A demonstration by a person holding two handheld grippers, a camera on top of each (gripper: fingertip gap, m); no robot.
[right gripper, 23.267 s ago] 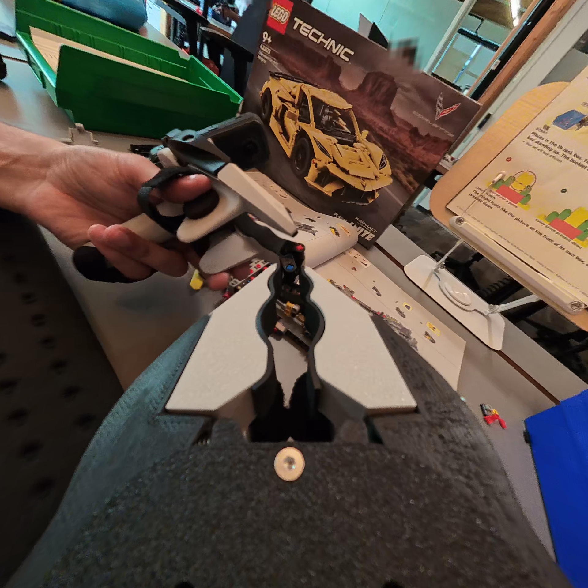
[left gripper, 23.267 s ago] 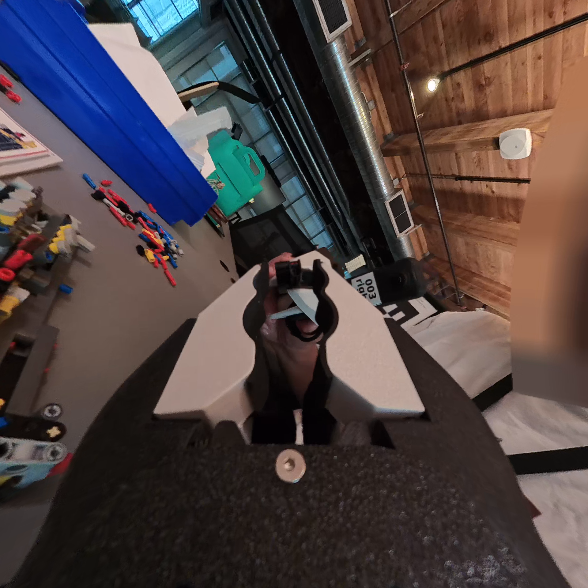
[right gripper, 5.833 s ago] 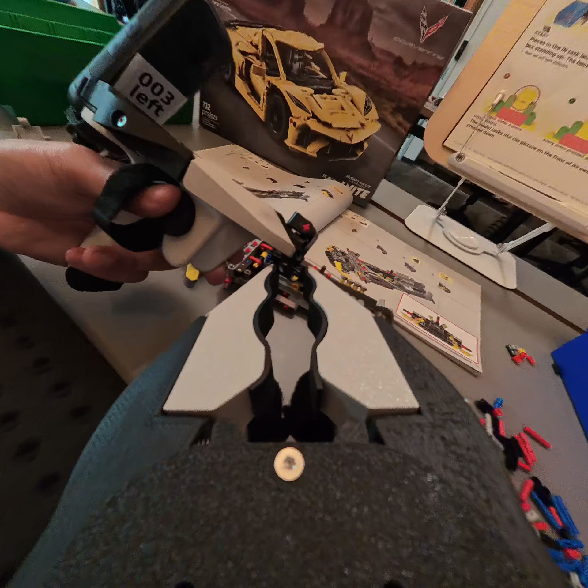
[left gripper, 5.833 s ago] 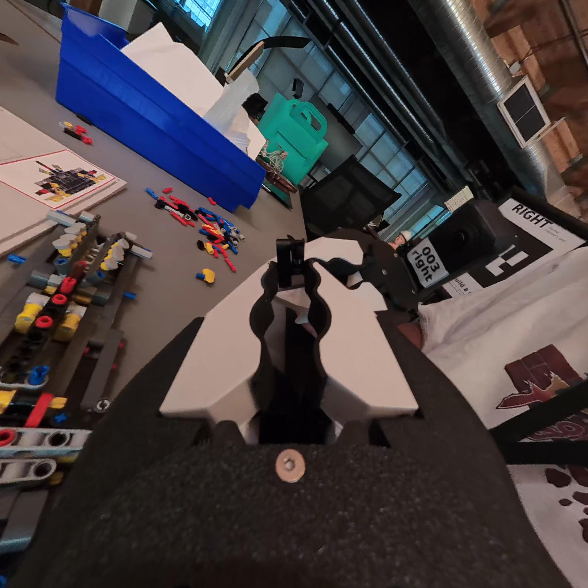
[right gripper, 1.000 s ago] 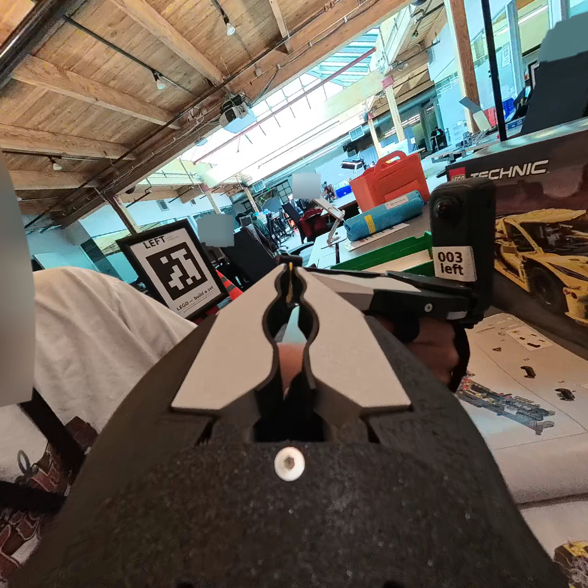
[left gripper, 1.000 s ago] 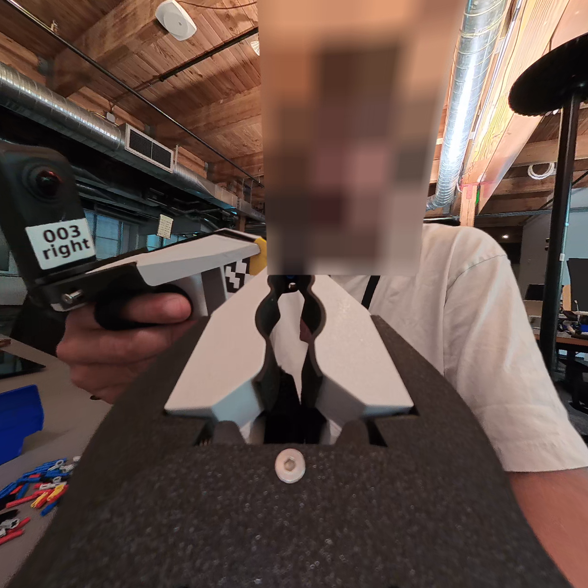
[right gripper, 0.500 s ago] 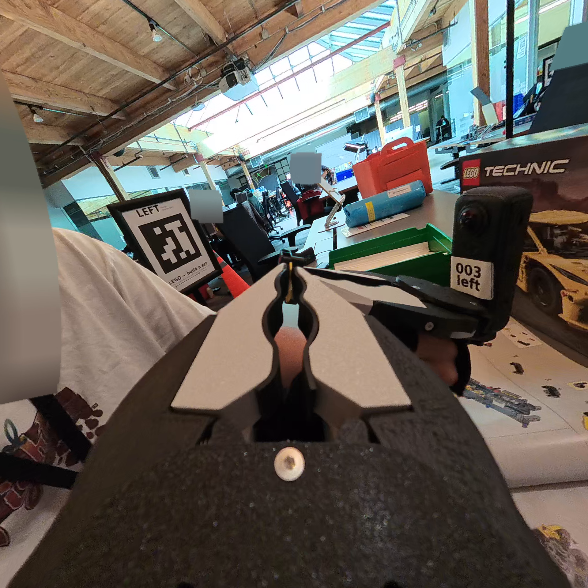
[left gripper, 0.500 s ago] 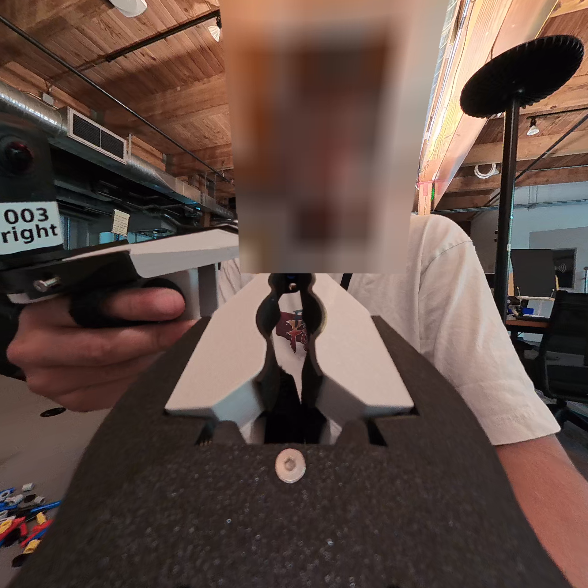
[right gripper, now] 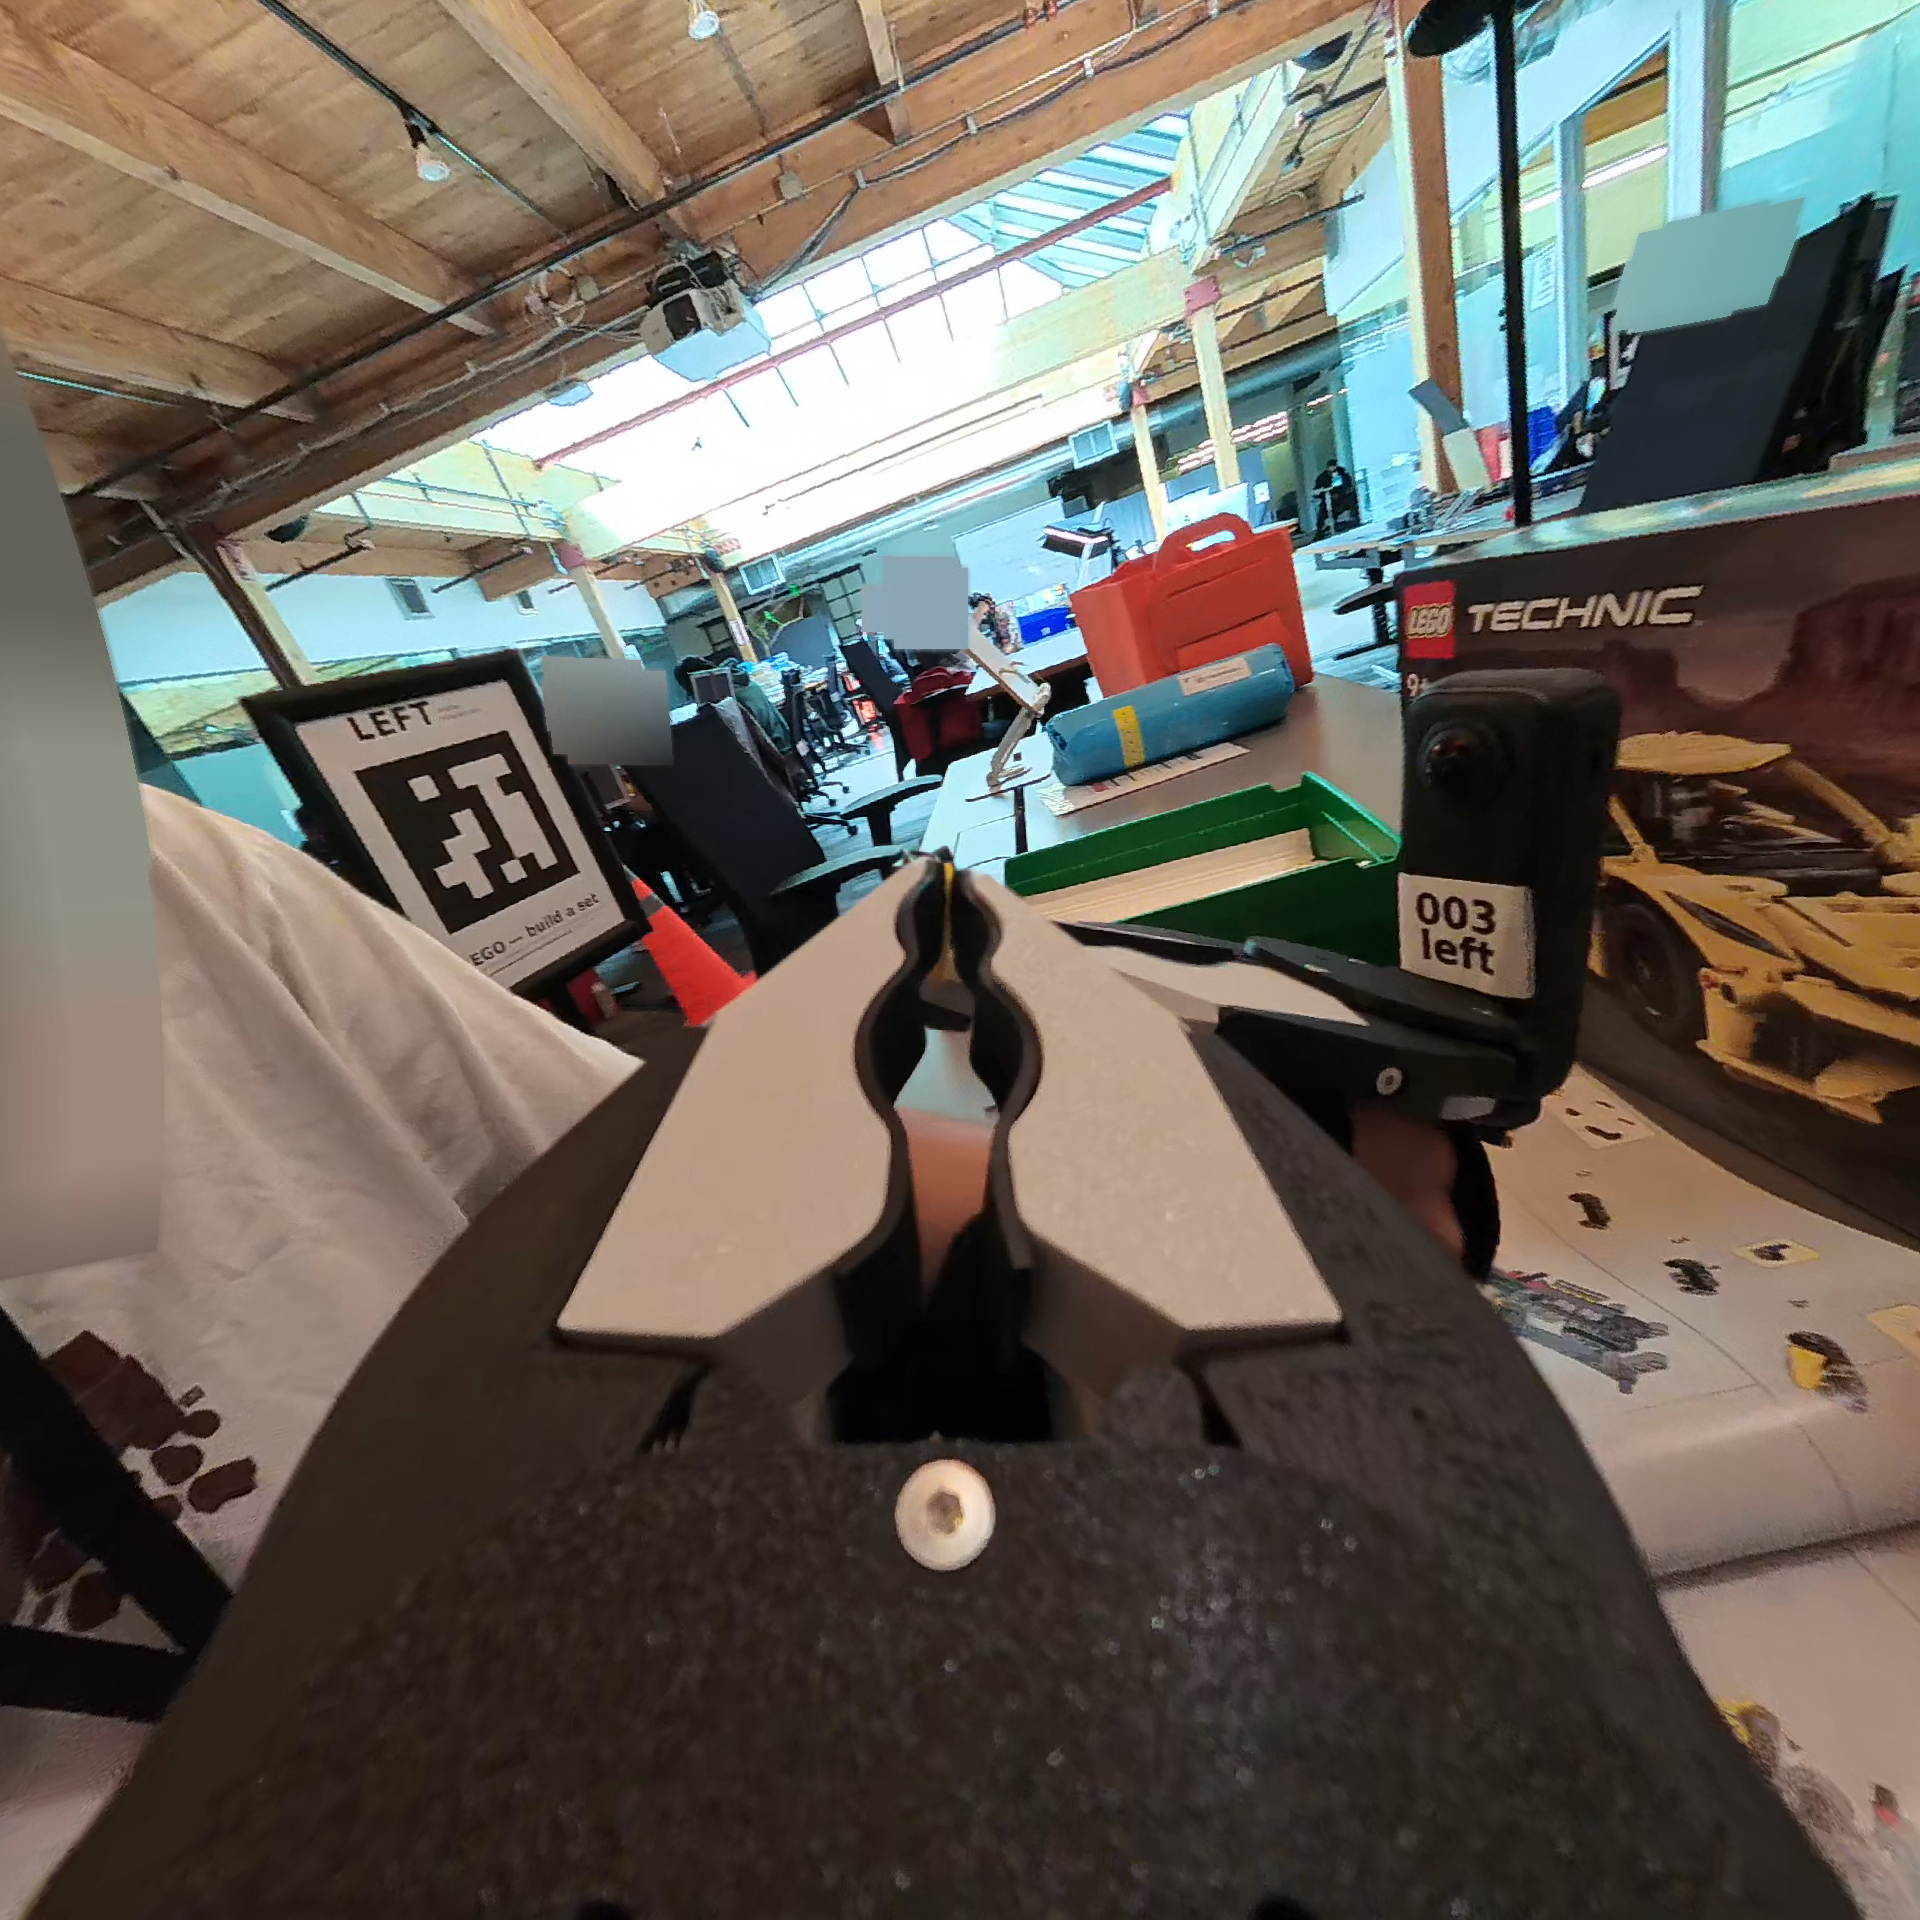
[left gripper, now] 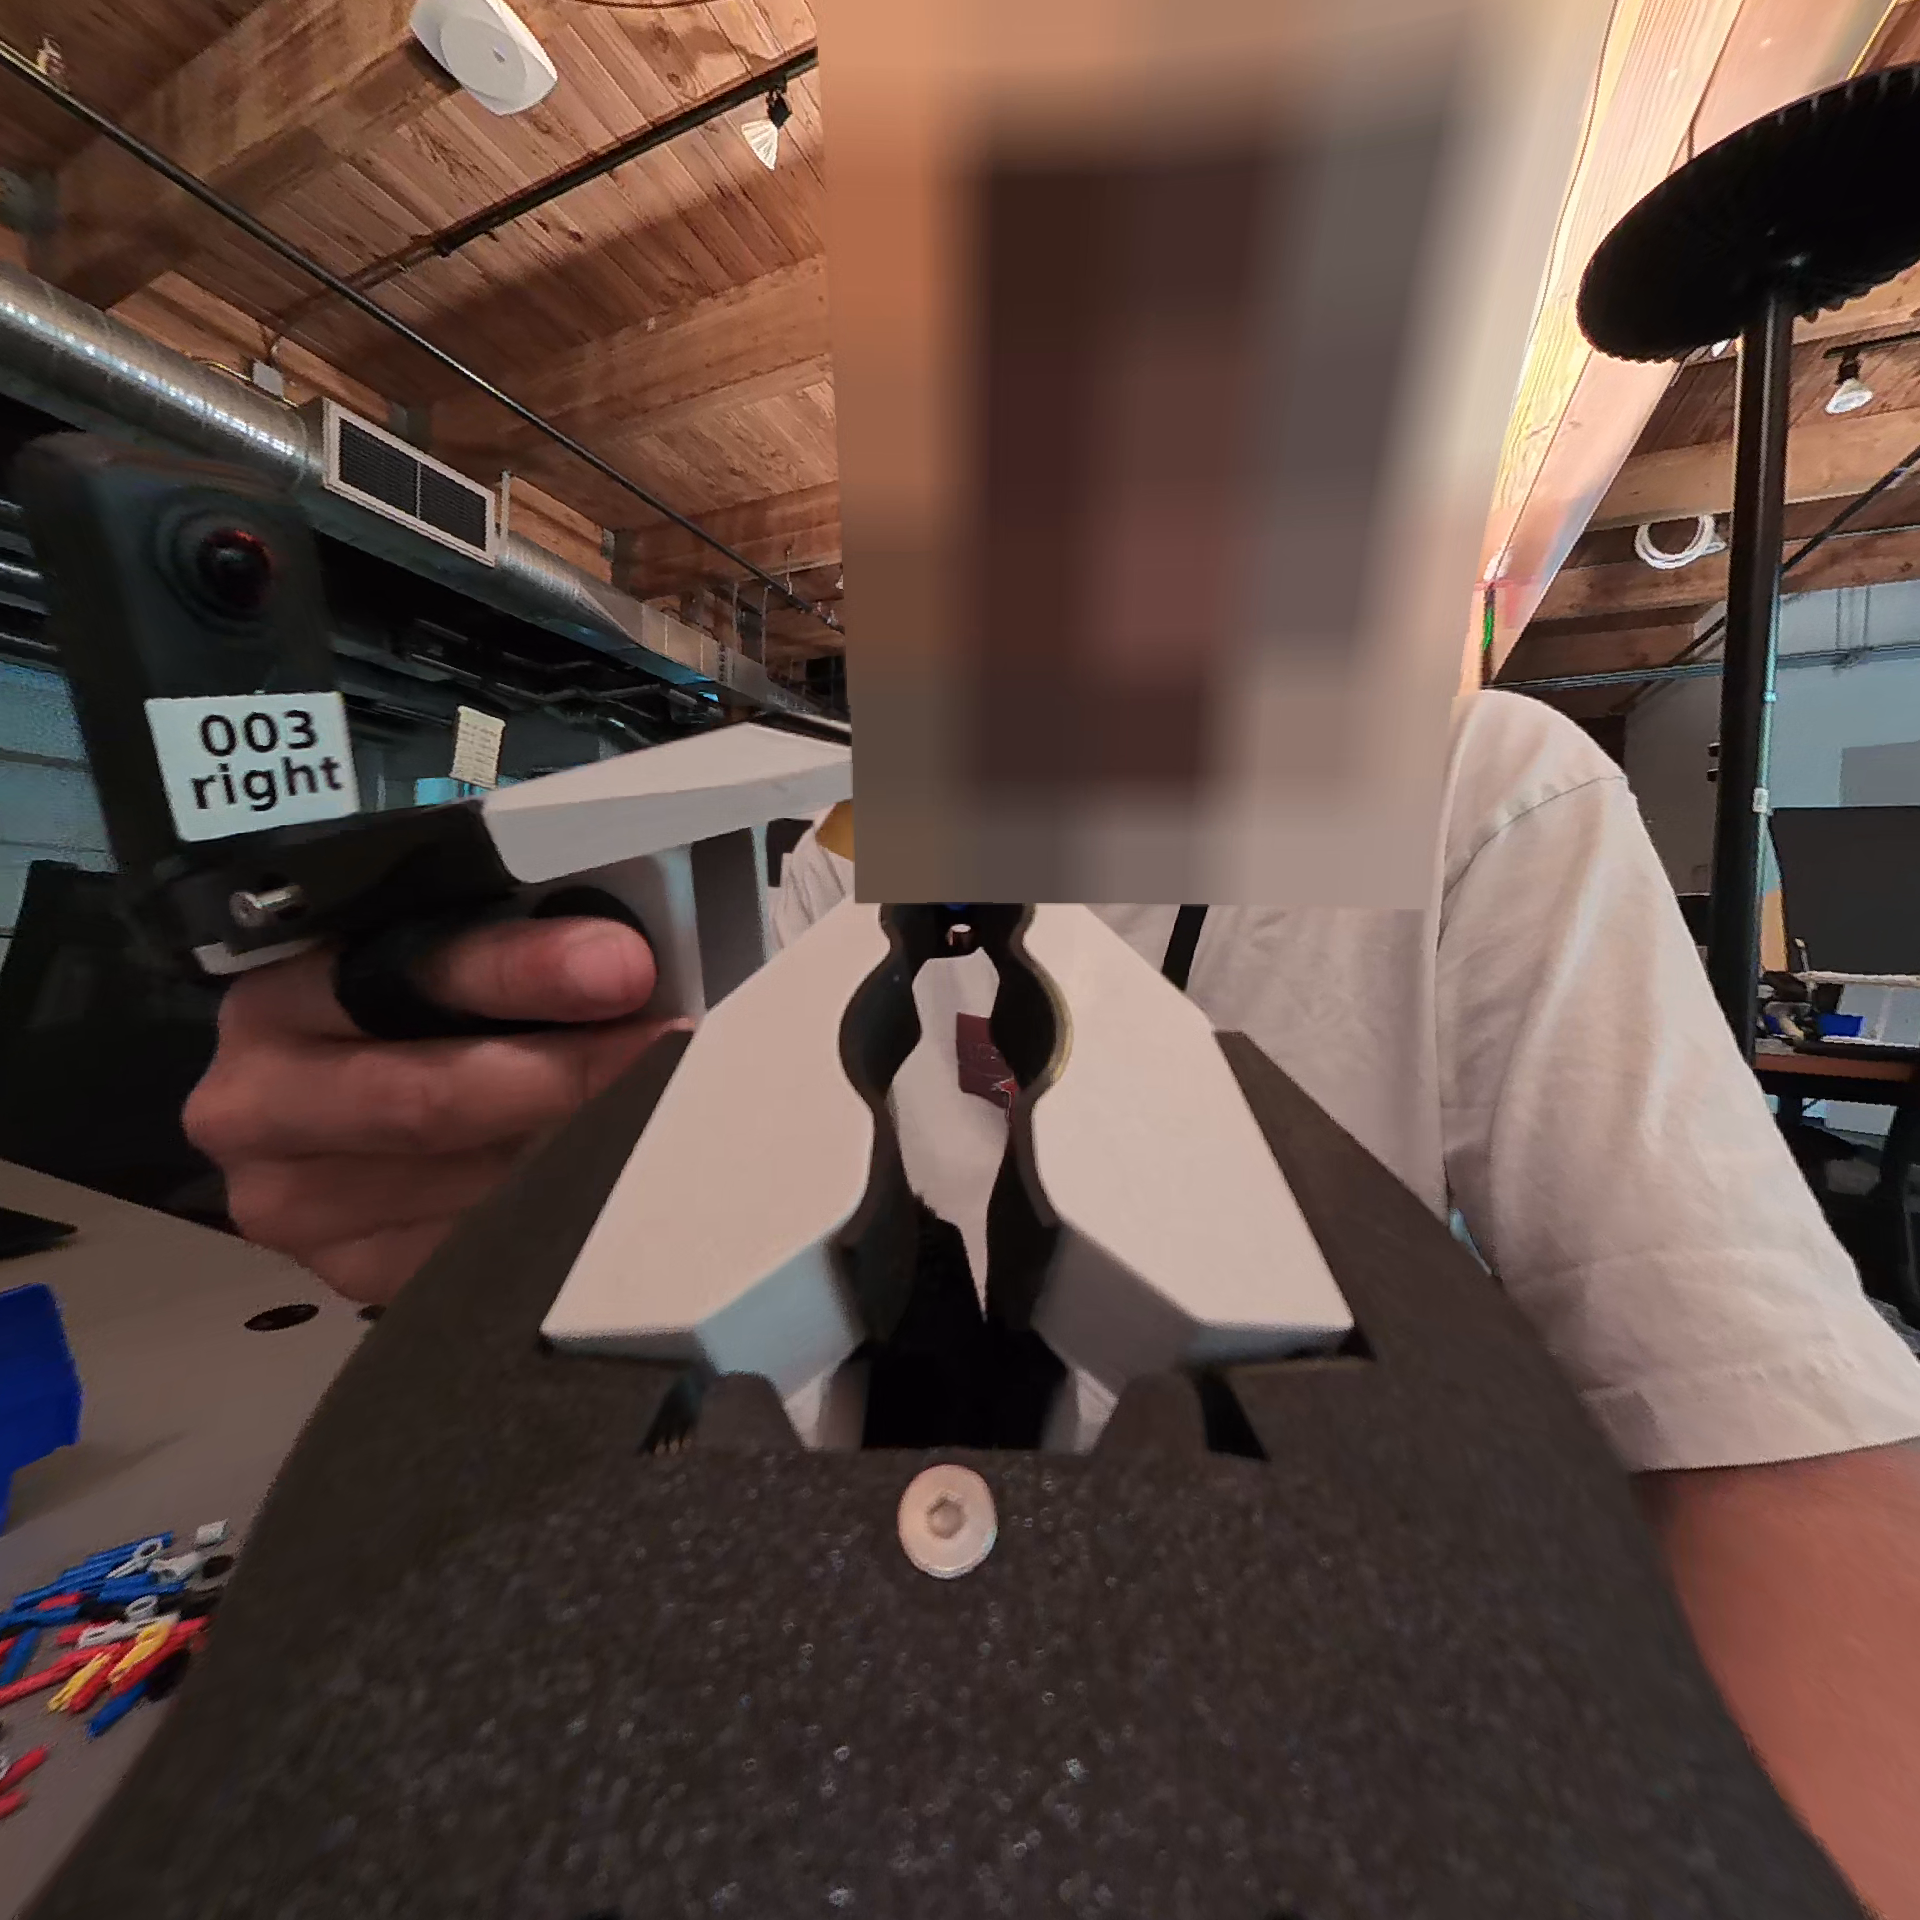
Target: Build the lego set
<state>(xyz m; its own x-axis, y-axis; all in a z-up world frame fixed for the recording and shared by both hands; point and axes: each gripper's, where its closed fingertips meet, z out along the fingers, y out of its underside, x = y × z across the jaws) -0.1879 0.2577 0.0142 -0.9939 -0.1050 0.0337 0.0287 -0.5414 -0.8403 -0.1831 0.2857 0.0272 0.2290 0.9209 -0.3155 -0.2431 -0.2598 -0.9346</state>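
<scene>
Both grippers are held up off the table, pointing at the person's white shirt [left gripper: 1455,1039]. My left gripper [left gripper: 956,920] is shut on a small black piece with a blue pin [left gripper: 957,932] at its tips. My right gripper [right gripper: 940,883] is shut on a thin yellow piece [right gripper: 943,920], seen edge-on between the pads. The right gripper's body [left gripper: 644,810] and the hand holding it [left gripper: 416,1091] show at the left of the left wrist view. The left gripper's body [right gripper: 1351,1023] shows at the right of the right wrist view. The two tips are apart.
Loose red, blue and yellow pieces [left gripper: 104,1631] lie on the table by a blue bin [left gripper: 31,1382]. The set's box [right gripper: 1714,831], a green tray [right gripper: 1195,862] and open instruction pages [right gripper: 1662,1299] are on the right. A framed marker sign [right gripper: 468,821] stands behind. My left and right fingertips are right by each other.
Since 5.8 s ago both grippers have lifted from the table and turned toward the person. Over the last second they only shifted slightly, and both grips are unchanged.
</scene>
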